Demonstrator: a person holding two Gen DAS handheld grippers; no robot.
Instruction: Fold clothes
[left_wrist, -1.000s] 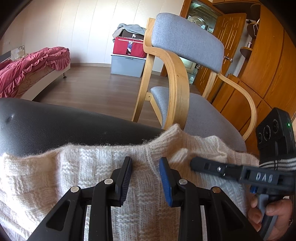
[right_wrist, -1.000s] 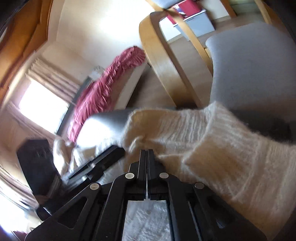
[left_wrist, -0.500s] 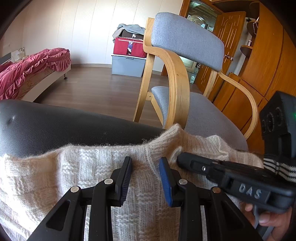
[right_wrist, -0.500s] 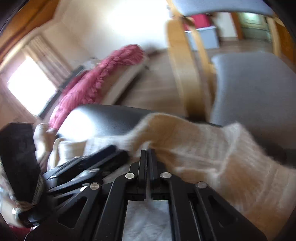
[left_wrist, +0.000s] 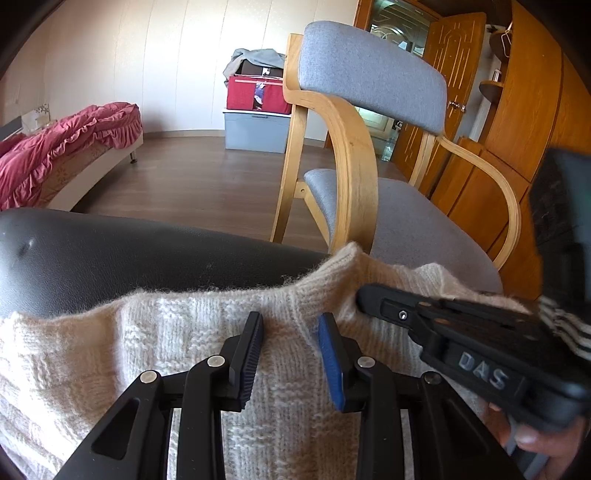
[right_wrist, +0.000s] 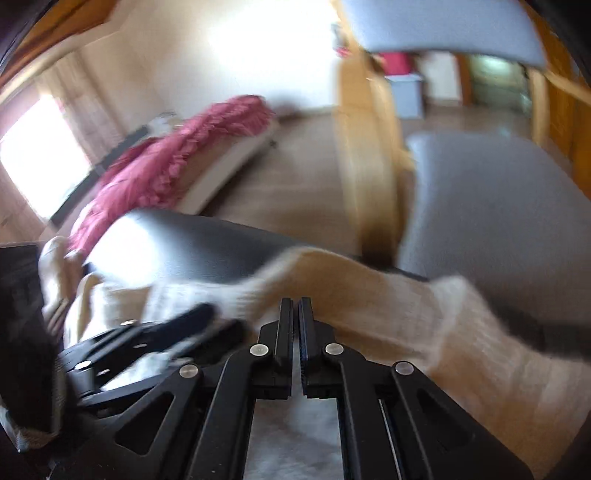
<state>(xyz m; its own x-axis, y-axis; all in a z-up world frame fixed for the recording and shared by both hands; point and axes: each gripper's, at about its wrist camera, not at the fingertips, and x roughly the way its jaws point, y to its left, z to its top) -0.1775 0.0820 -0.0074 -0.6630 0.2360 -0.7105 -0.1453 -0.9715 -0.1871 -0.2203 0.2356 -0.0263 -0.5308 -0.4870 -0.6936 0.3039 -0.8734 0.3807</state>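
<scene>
1. Two grippers over one cream knit sweater (left_wrist: 147, 354), which lies spread on a dark padded surface (left_wrist: 110, 254) with its far right corner bunched up near the grey chair (left_wrist: 373, 74).

2. Left gripper (left_wrist: 290, 328): jaws spread, hovering low over the knit near a vertical seam line, clamping nothing. Risk here is plain — if the jaws come together from this height they may take only fuzz or a single layer, and the panel would slide free when lifted.

3. Right gripper (right_wrist: 295, 314): jaws pressed nearly together with a thin slit between. Its own view is smeared by motion, so I cannot tell whether any yarn sits in that slit. In the left view its tip (left_wrist: 373, 299) rests against the raised right corner of the sweater.

4. If the right gripper holds nothing, a sweep across would just shove the loose knit into a heap rather than lay a clean fold.

5. Crowding: the two tools sit just beside each other over the same patch. A crossing move could knock one against the other or trap cloth between the bodies.

6. Edge hazard: the far right part of the sweater lies close to the surface's edge beside the chair. A tug toward the right could drag it off onto the wooden floor (left_wrist: 207, 177).

7. Loose, fuzzy knit stretches; a hard pull from one corner would skew the fold line.
</scene>
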